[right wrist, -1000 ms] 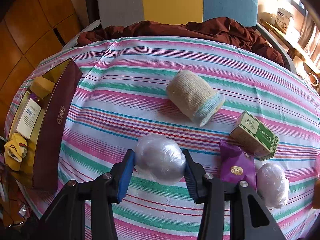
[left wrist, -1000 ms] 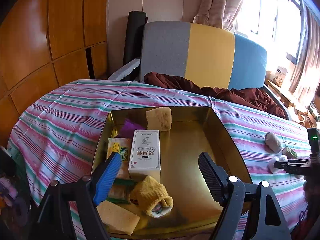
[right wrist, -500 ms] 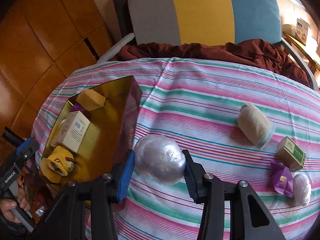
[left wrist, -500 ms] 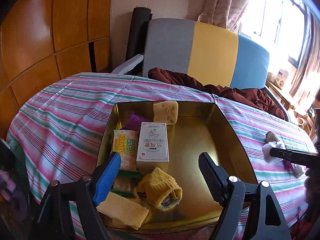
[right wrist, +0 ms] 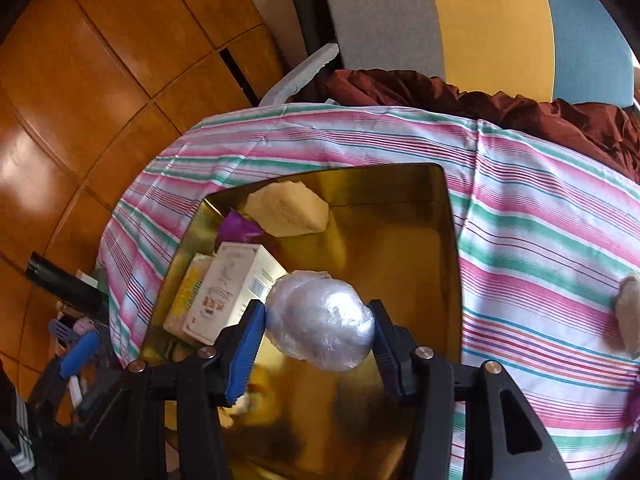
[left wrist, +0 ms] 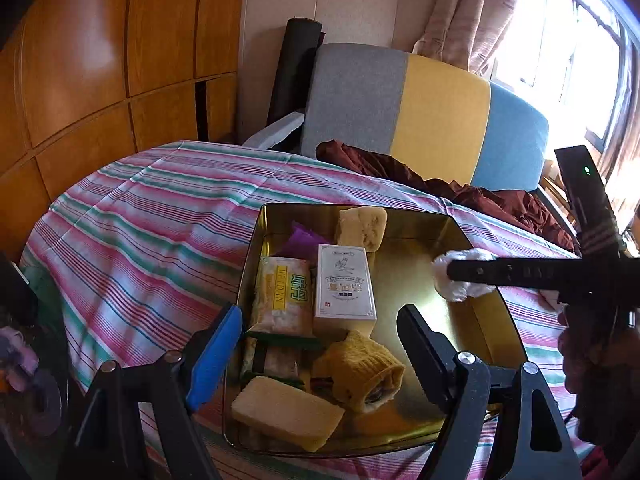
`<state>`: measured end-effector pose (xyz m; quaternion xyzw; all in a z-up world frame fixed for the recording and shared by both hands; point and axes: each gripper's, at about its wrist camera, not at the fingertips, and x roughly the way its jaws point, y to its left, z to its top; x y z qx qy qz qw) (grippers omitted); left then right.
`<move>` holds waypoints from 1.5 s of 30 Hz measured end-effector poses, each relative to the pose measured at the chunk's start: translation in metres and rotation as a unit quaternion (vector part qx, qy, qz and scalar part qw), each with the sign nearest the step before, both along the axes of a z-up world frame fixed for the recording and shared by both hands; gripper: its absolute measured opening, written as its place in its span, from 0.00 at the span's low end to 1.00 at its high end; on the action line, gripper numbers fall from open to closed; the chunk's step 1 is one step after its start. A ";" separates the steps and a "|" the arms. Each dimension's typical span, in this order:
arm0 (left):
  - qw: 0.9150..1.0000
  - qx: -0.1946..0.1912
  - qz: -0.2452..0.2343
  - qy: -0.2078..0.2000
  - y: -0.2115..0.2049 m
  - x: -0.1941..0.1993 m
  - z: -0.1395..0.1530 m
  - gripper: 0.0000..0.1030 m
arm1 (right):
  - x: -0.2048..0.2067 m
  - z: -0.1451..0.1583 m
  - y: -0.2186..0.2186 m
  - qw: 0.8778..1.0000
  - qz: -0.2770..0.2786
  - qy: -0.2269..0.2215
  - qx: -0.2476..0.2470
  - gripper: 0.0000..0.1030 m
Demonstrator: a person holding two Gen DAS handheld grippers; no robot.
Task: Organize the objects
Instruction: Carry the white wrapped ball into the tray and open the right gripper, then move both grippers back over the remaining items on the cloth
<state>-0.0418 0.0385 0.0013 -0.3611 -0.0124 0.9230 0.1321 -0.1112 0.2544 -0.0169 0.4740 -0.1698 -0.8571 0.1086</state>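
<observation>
A gold tin [left wrist: 472,240] lies open on the striped bed cloth. Along its left side it holds a white box [left wrist: 346,280], a yellow packet [left wrist: 284,292], a purple packet [left wrist: 300,236], two pale sponges and a yellow sock roll [left wrist: 360,368]. My right gripper [right wrist: 318,320] hangs over the tin's [right wrist: 400,220] bare right half with a plastic-wrapped ball [right wrist: 320,320] between its pads. Its jaws are opening, though both pads still touch the ball. From the left wrist the ball [left wrist: 466,292] shows above the tin's right wall. My left gripper [left wrist: 318,316] is open at the tin's near edge, with nothing between its fingers.
A beige sock roll [right wrist: 630,312] lies on the cloth [right wrist: 540,240] right of the tin. A maroon cloth [left wrist: 460,188] and a grey, yellow and blue chair back [left wrist: 420,112] stand behind the bed. Wooden panels [left wrist: 80,80] line the left. A hand [left wrist: 580,360] grips the right tool.
My right gripper carried the wrapped ball from the cloth leftward to above the tin, and its jaws have widened slightly. The left gripper shifted a little; its jaws stayed as they were.
</observation>
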 end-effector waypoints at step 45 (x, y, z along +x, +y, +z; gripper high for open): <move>0.997 -0.041 -0.058 0.000 0.043 0.018 -0.004 0.80 | 0.148 0.004 0.180 0.973 -0.182 -0.002 0.141 0.74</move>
